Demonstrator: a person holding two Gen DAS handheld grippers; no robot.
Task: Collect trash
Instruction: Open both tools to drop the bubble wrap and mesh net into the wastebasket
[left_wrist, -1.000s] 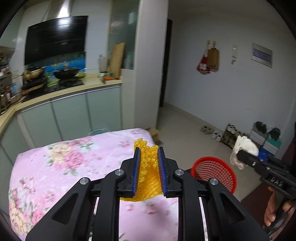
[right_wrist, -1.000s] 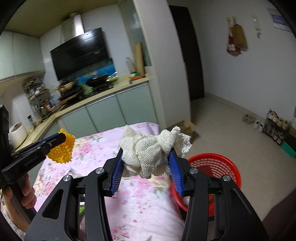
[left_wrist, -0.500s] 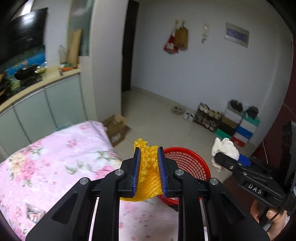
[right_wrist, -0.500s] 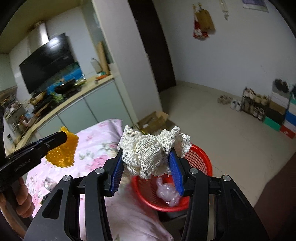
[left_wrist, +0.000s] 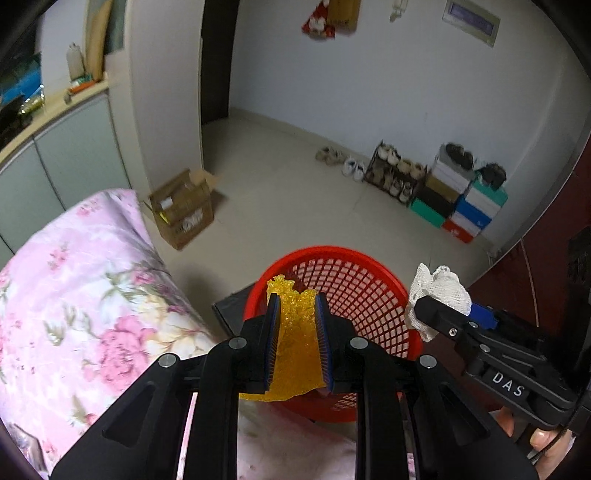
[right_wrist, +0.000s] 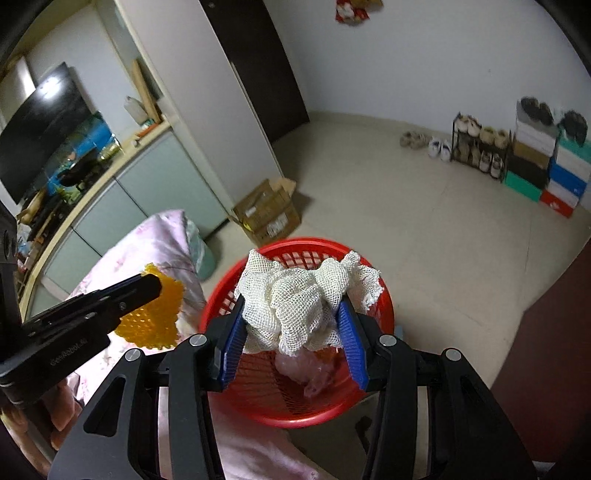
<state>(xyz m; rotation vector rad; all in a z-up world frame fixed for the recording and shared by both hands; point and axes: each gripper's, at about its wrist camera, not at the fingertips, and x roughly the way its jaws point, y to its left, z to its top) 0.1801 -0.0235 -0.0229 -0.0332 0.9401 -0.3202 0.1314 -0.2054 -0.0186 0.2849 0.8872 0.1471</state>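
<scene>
Both loads poised over the red basket (right_wrist: 384, 299), some trash already in it: left gripper (left_wrist: 297, 332) clamps yellow mesh (left_wrist: 295, 343), right gripper (right_wrist: 295, 332) pinches white netting (right_wrist: 303, 295), drops remaining.

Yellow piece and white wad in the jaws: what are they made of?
Yellow piece: looks like translucent, glossy plastic, bumpy like bubble wrap. White wad: soft, matte open-weave mesh, likely foam or fabric netting.
</scene>
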